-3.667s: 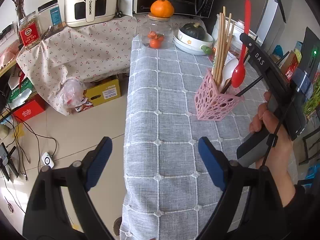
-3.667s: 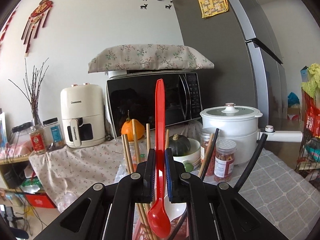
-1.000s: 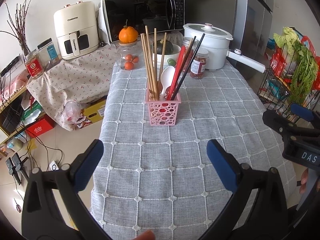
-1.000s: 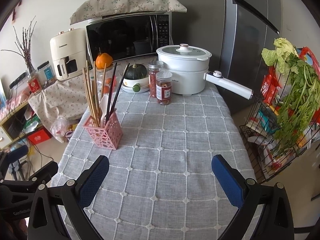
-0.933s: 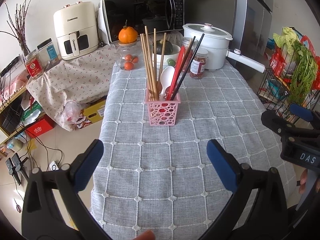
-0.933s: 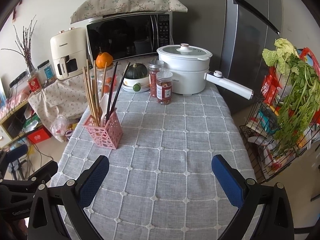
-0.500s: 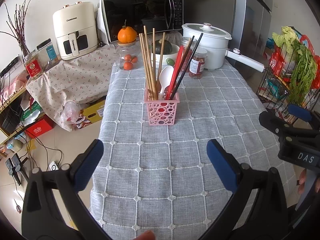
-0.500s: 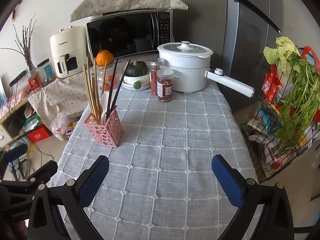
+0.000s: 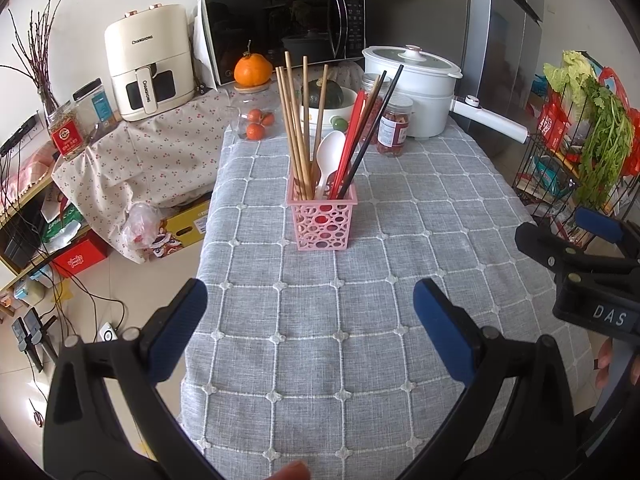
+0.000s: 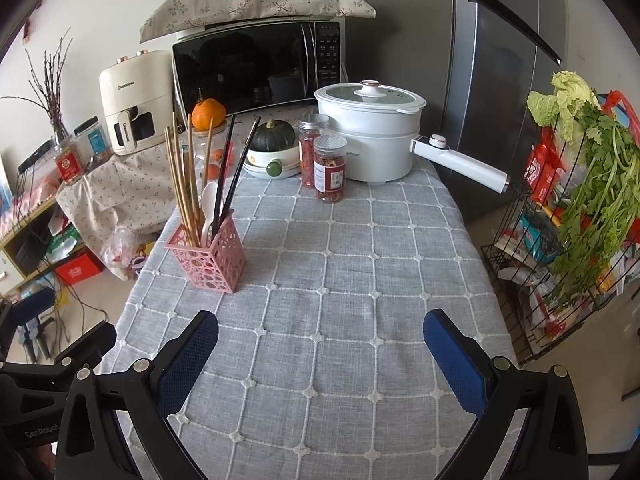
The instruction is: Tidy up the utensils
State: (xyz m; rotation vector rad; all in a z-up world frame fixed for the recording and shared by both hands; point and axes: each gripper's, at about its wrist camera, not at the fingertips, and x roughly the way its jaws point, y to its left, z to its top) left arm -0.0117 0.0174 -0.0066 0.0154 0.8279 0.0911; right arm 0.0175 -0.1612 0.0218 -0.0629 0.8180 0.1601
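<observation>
Centre frame, a pink holder (image 9: 322, 220) contains wooden chopsticks (image 9: 298, 128), white spoon (image 9: 330, 156), red spoon (image 9: 349, 148), black chopsticks (image 9: 374, 124); both grippers' jaws released, empty.

Grey checked tablecloth (image 10: 340, 280) covers the table. At the far end: white lidded electric pot (image 10: 370, 136) with long handle pointing right; two red-filled jars (image 10: 329, 168) just left of the pot; dark green squash (image 10: 273, 136) in a white bowl; glass jar topped by an orange (image 10: 208, 114). Beyond these, black microwave (image 10: 256, 68) under a floral cushion (image 10: 256, 4). Cream air fryer (image 10: 134, 100) on a floral-draped surface, far left. Steel refrigerator (image 10: 500, 80), far right. Wire rack with leafy greens (image 10: 592, 184), right.
</observation>
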